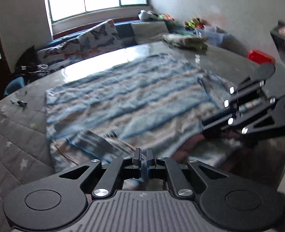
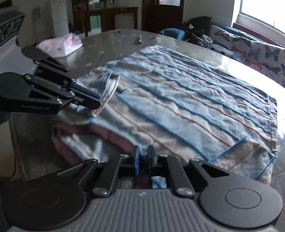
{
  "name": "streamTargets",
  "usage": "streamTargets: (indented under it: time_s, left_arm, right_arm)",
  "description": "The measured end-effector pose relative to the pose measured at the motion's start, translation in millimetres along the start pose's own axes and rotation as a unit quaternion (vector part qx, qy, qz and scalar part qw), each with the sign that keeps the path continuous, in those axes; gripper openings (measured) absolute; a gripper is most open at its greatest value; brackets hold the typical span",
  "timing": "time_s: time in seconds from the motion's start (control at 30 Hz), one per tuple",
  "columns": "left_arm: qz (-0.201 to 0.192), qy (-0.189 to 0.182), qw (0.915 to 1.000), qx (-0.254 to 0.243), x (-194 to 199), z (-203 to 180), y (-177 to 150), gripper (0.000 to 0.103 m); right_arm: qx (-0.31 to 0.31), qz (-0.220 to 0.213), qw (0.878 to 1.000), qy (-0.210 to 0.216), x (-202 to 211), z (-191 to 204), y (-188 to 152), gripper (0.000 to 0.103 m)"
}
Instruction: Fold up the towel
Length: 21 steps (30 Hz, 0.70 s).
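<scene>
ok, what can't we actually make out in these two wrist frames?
- Left wrist view: motion blur smears the towel and the heap on the far table edge.
- Left gripper: its fingertips cover the towel corner they pinch.
- Right gripper: its own body hides what sits between the fingers.
- Small dark item on the table: too small to identify.

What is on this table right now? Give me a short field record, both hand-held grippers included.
towel: blue and tan striped towel, spread across the table, near edge raised
left hand-held gripper: shut on a lifted towel corner
right hand-held gripper: shut on the towel's near edge
table: glossy, grey
other items: plastic bag at the far corner
background: butterfly-print cushion beside the table
</scene>
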State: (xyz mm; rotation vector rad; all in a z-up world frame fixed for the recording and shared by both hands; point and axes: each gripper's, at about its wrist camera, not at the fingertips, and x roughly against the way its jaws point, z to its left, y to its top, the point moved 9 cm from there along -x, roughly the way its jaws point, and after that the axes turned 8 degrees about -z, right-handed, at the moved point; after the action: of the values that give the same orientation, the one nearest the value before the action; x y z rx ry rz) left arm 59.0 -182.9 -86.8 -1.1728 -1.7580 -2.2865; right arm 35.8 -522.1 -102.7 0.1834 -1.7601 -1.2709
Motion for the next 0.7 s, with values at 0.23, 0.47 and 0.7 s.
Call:
streamTargets:
  time_s: [0.23, 0.47, 0.7]
  left_arm:
    - [-0.018, 0.001, 0.9995, 0.026, 18.5, 5.4, 4.1, 0.017]
    - [-0.031, 0.039, 0.9978, 0.043, 47.4, 35.4, -0.8, 0.037]
    - [-0.021, 0.023, 0.9989, -0.035, 71.9, 28.6, -20.9, 0.045]
  right_arm:
    - [0.013, 0.012, 1.000, 0.001, -1.5, 5.0, -6.2, 0.023]
    - [0.013, 0.020, 1.000, -0.009, 10.7, -1.2, -7.2, 0.030]
    - [0.017, 0.035, 0.999, -0.029, 36.5, -14.5, -16.9, 0.034]
